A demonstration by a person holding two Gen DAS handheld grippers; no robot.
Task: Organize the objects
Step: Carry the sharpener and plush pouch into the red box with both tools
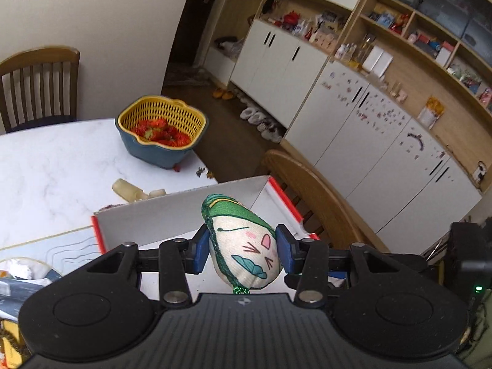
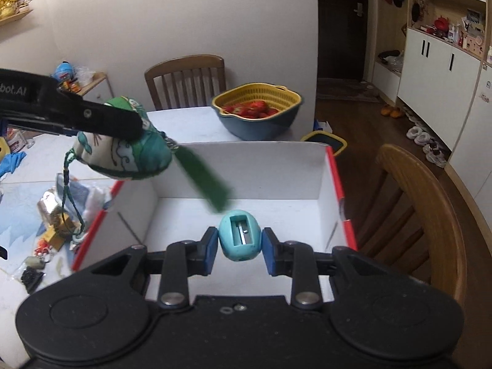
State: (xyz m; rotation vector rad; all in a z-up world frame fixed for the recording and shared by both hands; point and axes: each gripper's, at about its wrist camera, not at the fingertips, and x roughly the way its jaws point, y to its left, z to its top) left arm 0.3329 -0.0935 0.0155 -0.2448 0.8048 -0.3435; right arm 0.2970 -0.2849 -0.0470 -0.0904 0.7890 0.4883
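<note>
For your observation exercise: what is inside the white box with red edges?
The white box shows a bare white floor; nothing lies in the visible part. Its near end is covered by the right gripper and its sharpener.

My white marble-patterned surface carries a yellow strainer basket of red fruit, nested in a blue bowl, near its far edge. A white open box with red rims sits at the near corner beside a wooden chair. Between bowl and box lie a pale small bottle on its side and a few dark scraps. Along the left edge, a blue patterned mat holds scattered wrappers, a keychain and small trinkets too jumbled to identify.
</note>
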